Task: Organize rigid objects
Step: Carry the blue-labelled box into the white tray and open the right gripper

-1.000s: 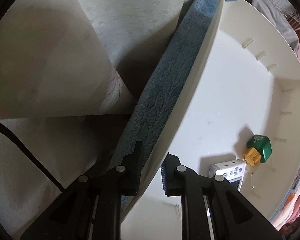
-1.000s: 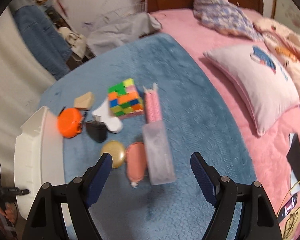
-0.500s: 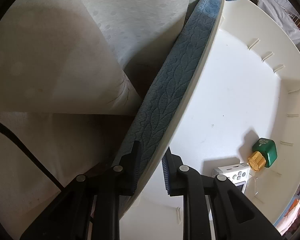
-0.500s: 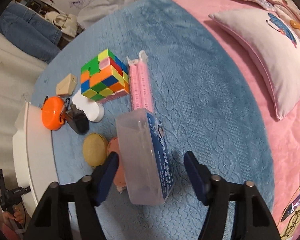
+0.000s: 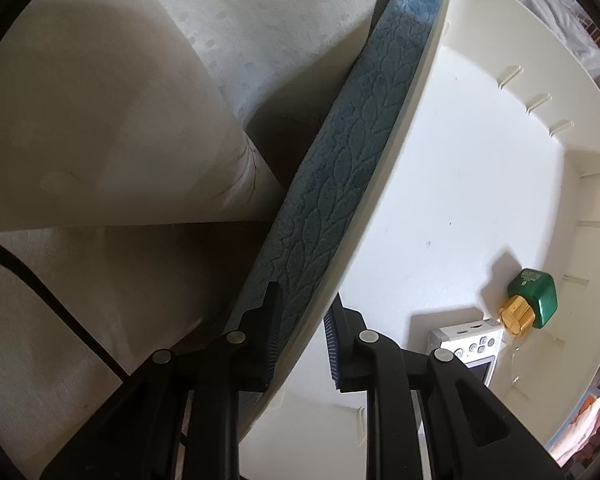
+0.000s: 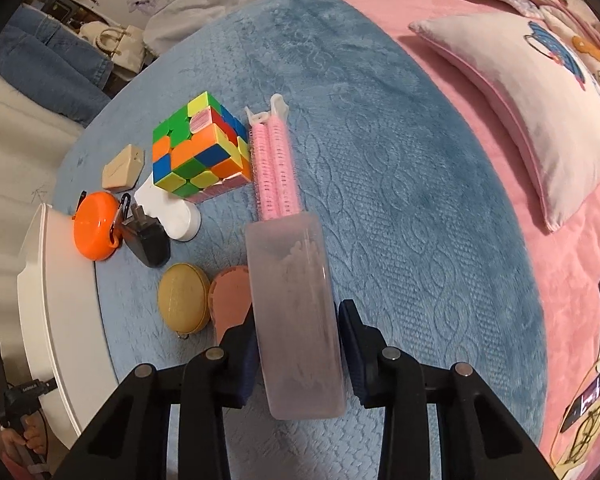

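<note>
My left gripper (image 5: 300,340) is shut on the rim of a white bin (image 5: 480,184), one finger outside, one inside. In the bin lie a green bottle with a gold cap (image 5: 530,304) and a small silver camera (image 5: 470,346). My right gripper (image 6: 298,344) is closed on a translucent plastic box (image 6: 296,312) on the blue blanket (image 6: 400,200). Near it lie a colour cube (image 6: 198,154), pink hair rollers (image 6: 276,164), an orange round case (image 6: 96,232), a black plug (image 6: 146,240), a tan round case (image 6: 184,298), a pink case (image 6: 232,300) and a beige block (image 6: 123,167).
The white bin's wall (image 6: 56,308) stands at the blanket's left edge. A white round piece (image 6: 176,216) lies under the cube's corner. A pale pillow (image 6: 540,96) rests on the pink bedding to the right. White curtain fabric (image 5: 100,100) hangs left of the bin.
My right gripper moved down over the translucent box and its fingers narrowed from wide open onto the box's sides. My left gripper keeps its hold on the bin rim.
</note>
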Motion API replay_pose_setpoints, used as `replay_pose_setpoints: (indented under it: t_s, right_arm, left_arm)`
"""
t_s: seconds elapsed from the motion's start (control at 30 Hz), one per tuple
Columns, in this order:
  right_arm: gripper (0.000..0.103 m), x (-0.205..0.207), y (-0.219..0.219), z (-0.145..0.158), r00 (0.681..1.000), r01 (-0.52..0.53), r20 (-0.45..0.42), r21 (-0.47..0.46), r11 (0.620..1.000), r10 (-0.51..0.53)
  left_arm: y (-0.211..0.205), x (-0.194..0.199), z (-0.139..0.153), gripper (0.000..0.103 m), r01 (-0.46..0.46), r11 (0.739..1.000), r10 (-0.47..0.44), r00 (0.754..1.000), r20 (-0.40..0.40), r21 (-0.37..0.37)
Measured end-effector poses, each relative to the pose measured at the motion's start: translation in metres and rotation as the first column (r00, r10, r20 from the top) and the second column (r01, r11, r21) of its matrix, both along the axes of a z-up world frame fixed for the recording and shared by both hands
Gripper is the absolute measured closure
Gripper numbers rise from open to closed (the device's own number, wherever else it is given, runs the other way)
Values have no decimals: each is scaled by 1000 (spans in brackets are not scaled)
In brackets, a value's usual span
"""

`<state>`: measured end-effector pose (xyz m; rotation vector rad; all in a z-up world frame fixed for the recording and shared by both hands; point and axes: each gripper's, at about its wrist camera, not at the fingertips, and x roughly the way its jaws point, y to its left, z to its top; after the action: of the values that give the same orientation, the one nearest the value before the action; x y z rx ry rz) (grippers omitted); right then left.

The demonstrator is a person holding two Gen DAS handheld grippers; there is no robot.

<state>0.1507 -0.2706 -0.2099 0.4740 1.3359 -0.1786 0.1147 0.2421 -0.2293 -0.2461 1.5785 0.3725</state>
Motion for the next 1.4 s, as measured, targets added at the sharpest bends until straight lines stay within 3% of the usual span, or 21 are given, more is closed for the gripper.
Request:
replay_pose_setpoints:
  t_s: [0.2,0.47,0.87,1.17,1.4]
  right_arm:
    - [66,-15,7,12,998,62,2,-40,997,-62]
    - [66,-32,32,32,990,138,23,-43,989,-137]
    - [66,-43,114,69,981,137,135,19,990,-138]
    - [66,-43,201,92,972,-10,233,-8,1000,11]
    - [66,-46,258,109,933,-178,303,-83,980,195]
  left_arm:
    - [-9,7,-6,84,101,995,-100,994,-33,19]
    - [-7,12,-8,90,149,987,-151,988,-28,-54]
    - [-12,17,-16,91,290,950,-298,953,-58,-119]
    - [-22,15,-17,91,414,899,-425,903,-60,-144]
    - [-30,19,-20,91,467,871,-479,876,-53,-150]
